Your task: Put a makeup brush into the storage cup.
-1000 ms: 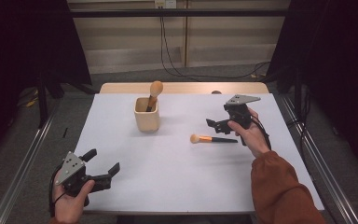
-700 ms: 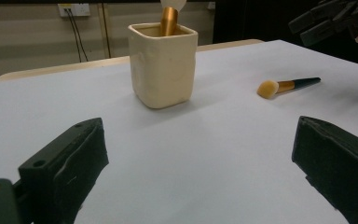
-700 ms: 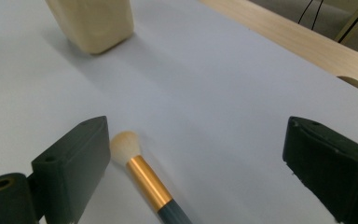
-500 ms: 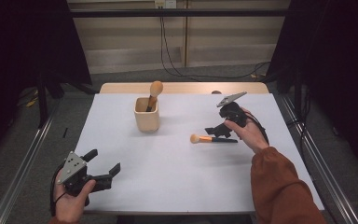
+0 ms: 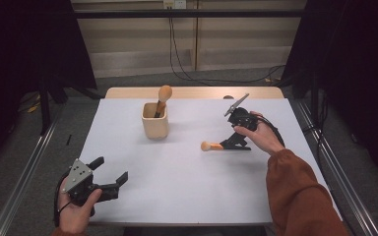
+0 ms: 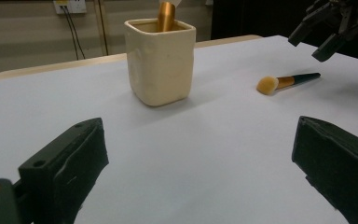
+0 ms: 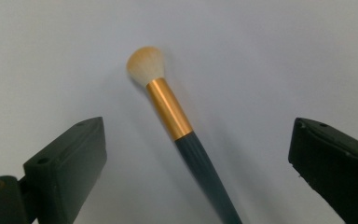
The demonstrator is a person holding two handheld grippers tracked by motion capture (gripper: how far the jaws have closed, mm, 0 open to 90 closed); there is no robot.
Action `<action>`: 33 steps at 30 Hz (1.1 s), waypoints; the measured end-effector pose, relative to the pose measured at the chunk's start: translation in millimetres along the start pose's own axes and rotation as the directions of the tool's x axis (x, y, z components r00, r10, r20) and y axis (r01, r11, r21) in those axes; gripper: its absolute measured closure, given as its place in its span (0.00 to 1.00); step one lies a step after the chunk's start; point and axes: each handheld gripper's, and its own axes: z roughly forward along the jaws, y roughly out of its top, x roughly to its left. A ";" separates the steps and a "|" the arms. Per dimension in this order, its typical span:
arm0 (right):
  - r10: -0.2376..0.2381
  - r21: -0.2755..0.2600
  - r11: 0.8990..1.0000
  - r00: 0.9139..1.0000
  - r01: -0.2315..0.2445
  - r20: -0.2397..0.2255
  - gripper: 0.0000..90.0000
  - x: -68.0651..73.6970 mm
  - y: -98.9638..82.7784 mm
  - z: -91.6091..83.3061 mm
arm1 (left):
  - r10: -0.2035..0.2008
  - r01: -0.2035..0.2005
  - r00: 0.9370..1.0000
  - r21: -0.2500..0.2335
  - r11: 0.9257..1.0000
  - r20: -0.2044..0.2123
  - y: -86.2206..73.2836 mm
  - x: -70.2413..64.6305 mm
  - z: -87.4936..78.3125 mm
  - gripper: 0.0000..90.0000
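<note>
The right tool (image 5: pixel 237 141) hovers over a makeup brush (image 5: pixel 216 145) lying flat on the white bench (image 5: pixel 187 182), jaws apart either side of its dark handle — the reach-to-grasp step, by the look of it. Next it likely needs lowering and closing on the handle. The left tool (image 5: pixel 109 181) rests at the near edge, jaws apart and empty. Count — one loose brush, one cream cup (image 5: pixel 154 120) holding one other brush (image 5: pixel 162 97), two tools.

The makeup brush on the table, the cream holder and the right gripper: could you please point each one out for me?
makeup brush (image 7: pixel 170 109): right gripper view, on its gold ferrule.
cream holder (image 6: pixel 161 65): left gripper view, on its front wall.
right gripper (image 5: pixel 237 142): high view, midway between its fingertips, above the brush handle.
</note>
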 end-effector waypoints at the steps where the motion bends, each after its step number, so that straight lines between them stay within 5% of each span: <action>1: -0.008 0.012 1.000 1.000 0.008 0.002 0.04 -0.3 0.4 1.1 | 0.002 -0.002 1.000 0.000 1.000 0.000 0.0 -0.2 0.0 0.03; 8: -0.030 0.095 0.995 0.999 0.031 -0.020 0.04 0.8 0.2 9.2 | 0.001 -0.001 1.000 -0.004 1.000 -0.002 -0.4 -0.1 0.8 0.03; 16: -0.065 0.126 0.990 0.997 0.068 -0.030 0.05 1.6 8.1 11.9 | 0.007 -0.007 1.000 -0.001 1.000 0.001 0.0 -0.8 0.9 0.03; 30: -0.120 0.245 0.961 0.991 0.130 -0.056 0.05 1.1 23.5 24.7 | 0.002 -0.002 1.000 0.001 1.000 -0.004 0.0 -0.9 1.6 0.03; 33: -0.147 0.287 0.946 0.988 0.153 -0.044 0.06 1.3 24.6 28.5 | 0.009 -0.009 1.000 -0.004 1.000 -0.003 0.6 -0.9 1.1 0.03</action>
